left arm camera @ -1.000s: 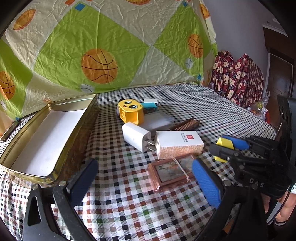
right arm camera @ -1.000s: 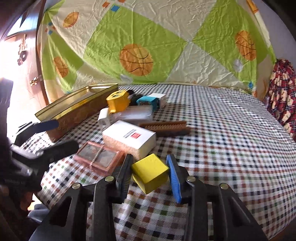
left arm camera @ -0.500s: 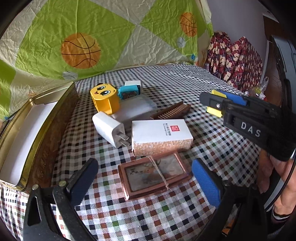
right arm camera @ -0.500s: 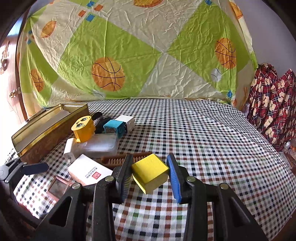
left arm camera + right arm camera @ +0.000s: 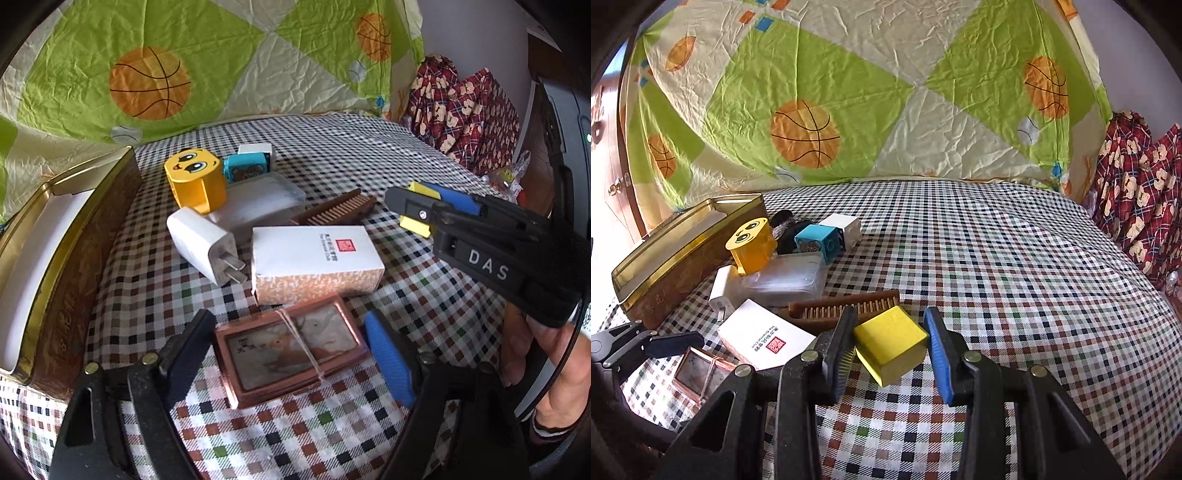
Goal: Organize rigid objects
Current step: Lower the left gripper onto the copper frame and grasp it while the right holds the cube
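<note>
1. Behind our work hangs a crumpled basketball sheet (image 5: pixel 849 92), and we are working over a checked tablecloth (image 5: pixel 1015 277) with a pile of small hard things toward its left.
2. Our right gripper (image 5: pixel 890 347) has its jaws closed on a yellow block (image 5: pixel 890 343), pinched by two opposite faces and held clear of the cloth; we judge it is being carried toward storage.
3. Our left gripper (image 5: pixel 288 354) has its jaws spread wide, one on each side of a copper frame (image 5: pixel 288 350) tied round with thread. They are not touching it that we can see, so we read this as lining up for a grasp across its short sides.
4. At the far left sits an open gold tin (image 5: pixel 55 266) with a pale lining. It looks like the place where everything is meant to go, which would explain why it is lidless and close to the pile.
5. Just beyond the frame lies a white box (image 5: pixel 314 258) with a red stamp, and a white charger (image 5: pixel 203 243) points its prongs at it.
6. Farther back, a yellow face block (image 5: pixel 195 177) leans on a clear case (image 5: pixel 258 203), a wooden comb (image 5: pixel 340 210) lies beside the case, and a blue block (image 5: pixel 247 170) and a white block (image 5: pixel 255 149) stand behind.
</note>
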{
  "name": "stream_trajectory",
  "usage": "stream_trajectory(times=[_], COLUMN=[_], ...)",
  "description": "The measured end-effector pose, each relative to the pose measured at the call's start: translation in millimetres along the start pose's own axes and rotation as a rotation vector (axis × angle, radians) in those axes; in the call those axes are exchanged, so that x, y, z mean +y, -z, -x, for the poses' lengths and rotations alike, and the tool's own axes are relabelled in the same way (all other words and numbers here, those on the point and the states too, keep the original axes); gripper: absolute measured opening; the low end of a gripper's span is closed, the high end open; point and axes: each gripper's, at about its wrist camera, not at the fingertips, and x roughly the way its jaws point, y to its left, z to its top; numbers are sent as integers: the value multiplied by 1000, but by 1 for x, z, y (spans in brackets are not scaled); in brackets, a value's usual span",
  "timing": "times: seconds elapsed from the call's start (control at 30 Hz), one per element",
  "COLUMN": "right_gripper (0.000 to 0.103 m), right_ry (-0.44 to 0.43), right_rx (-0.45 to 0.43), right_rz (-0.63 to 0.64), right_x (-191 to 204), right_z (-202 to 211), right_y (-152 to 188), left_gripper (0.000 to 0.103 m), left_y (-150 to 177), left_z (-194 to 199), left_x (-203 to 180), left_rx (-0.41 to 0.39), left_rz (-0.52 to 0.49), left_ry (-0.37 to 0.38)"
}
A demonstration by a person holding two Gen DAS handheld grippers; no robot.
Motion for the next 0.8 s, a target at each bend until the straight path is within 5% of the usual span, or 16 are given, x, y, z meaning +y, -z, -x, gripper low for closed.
stream_trajectory(times=[0.3, 0.57, 0.8], right_gripper=[40, 40, 40], right_ry=[19, 30, 27], right_rx=[-30, -36, -43], right_rz=[-9, -14, -17], right_x=[0, 0, -1], right_z=[5, 5, 6], right_y=[1, 1, 2], left_gripper=[77, 88, 82], left_y=[4, 1, 3], left_z=[10, 0, 1], left_x=[10, 2, 3], left_rx=[-58, 8, 1], left_rz=[26, -12, -26], left_ry=[20, -28, 0])
